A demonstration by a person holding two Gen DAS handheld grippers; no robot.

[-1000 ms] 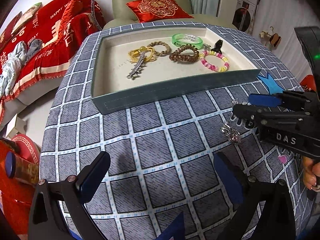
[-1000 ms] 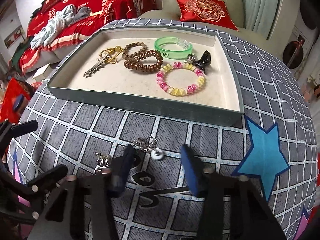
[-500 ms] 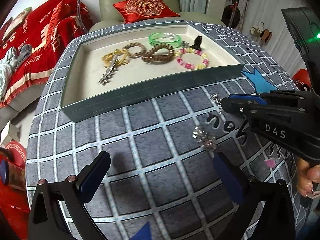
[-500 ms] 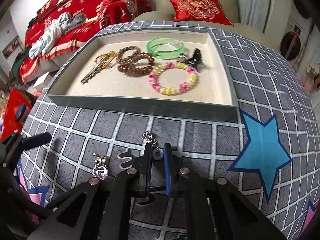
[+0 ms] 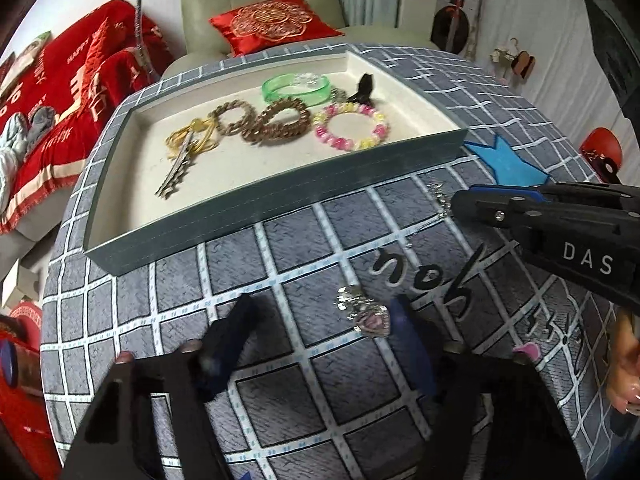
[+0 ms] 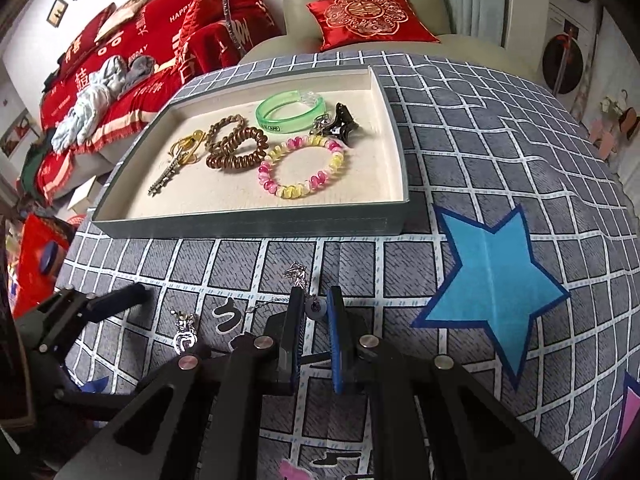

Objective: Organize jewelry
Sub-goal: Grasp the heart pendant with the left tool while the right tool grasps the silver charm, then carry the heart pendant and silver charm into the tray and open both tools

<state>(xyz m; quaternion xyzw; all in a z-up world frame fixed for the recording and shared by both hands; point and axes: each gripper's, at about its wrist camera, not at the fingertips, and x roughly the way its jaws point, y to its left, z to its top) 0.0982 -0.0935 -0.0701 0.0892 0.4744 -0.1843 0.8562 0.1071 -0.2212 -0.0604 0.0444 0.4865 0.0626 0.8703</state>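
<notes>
Right gripper (image 6: 312, 308) is clamped on a silver necklace (image 6: 298, 276): a small round grey bead sits pinched between the blue pads, and the bunched chain spills just ahead of the tips onto the bench (image 6: 460, 152), with a thin strand trailing off to the gripper's left. Left of that gripper lies a second silver pendant (image 6: 185, 334), a chunky charm with a short chain. From the left wrist view, that pendant (image 5: 366, 314) shows a pinkish heart-shaped stone, resting just inside the right finger of the left gripper (image 5: 320, 328), whose fingers stand apart around it, not yet touching that I can tell. Ahead of both grippers sits the grey-walled jewelry tray (image 6: 248, 224) with cream lining, holding a pink-and-yellow beaded bracelet (image 6: 302, 168), a brown coil hair tie (image 6: 236, 152), a green bangle (image 6: 290, 112) with a small label too tiny to read, a gold-and-silver key charm (image 6: 176, 160) and a black clip (image 6: 342, 124). "DAS" is printed on the right gripper's body. The grid-patterned cloth carries a blue star (image 6: 496, 276).
</notes>
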